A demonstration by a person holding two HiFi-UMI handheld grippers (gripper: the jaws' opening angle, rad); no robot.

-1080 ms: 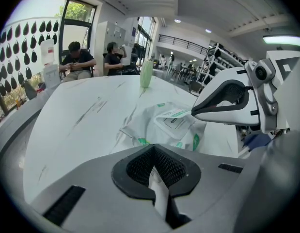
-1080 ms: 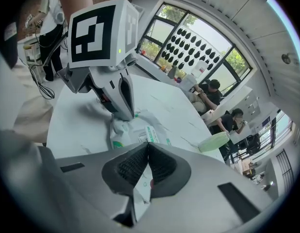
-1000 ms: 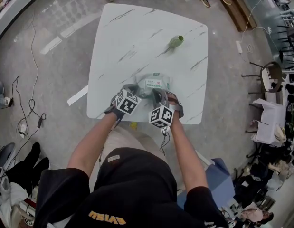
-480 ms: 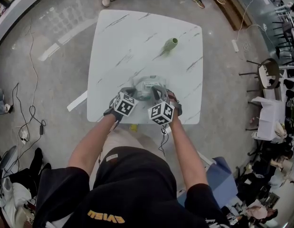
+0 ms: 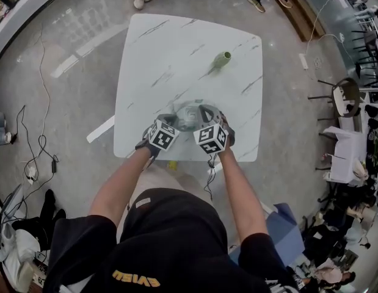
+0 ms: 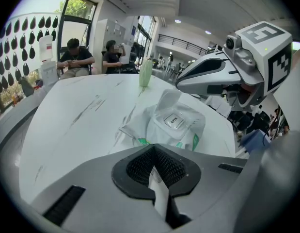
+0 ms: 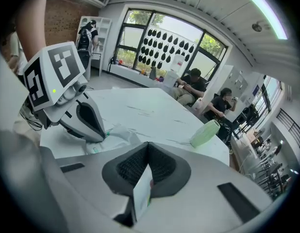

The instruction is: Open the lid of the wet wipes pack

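Observation:
The white wet wipes pack [image 6: 171,127] lies near the front edge of the marble table [image 5: 176,47], and its "OPEN" label [image 6: 175,121] faces up. My left gripper [image 6: 157,178] is shut on the pack's near edge. A thin white flap [image 6: 168,100] stands up from the pack's top and reaches the tip of my right gripper [image 6: 188,81]. In the right gripper view, that gripper [image 7: 142,183] is shut on a thin white sheet with a green edge. In the head view both grippers [image 5: 170,119] [image 5: 207,112] cover most of the pack [image 5: 189,113].
A pale green cup [image 5: 221,58] stands far right on the table; it also shows in both gripper views [image 6: 146,72] [image 7: 205,132]. Two seated people [image 6: 74,57] are beyond the far edge. Cables [image 5: 36,145] and chairs [image 5: 350,96] lie on the floor around.
My right gripper has lifted and rolled, moving further over the pack, with the flap in its jaws. The left gripper has stayed in place on the pack's edge.

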